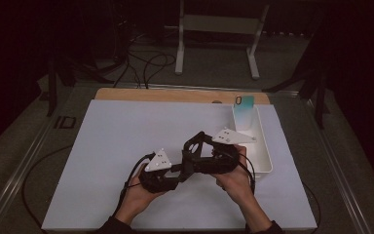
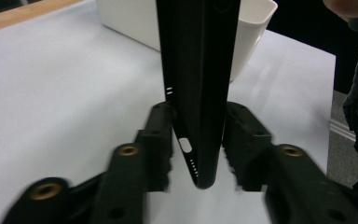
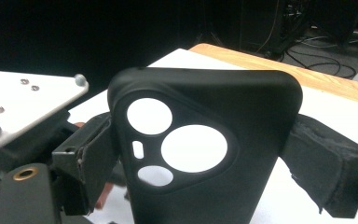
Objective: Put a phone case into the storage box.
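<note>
Right gripper view: my right gripper [image 3: 200, 154] clamps the black case [image 3: 205, 140]. Left gripper [image 2: 198, 140] jaws stand released beside its edge. Handover done; binning in tray [image 1: 263, 146] remains, I judge.

black phone case [image 3: 205, 144] bottom cut off by frame edge, left tool [image 2: 198, 140] motion-blurred, its grip on the case unclear

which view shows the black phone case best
The right gripper view: the black phone case faces the camera, camera cutouts plain. The left gripper view gives its thin edge between the fingers; the high view gives a small dark shape.
</note>
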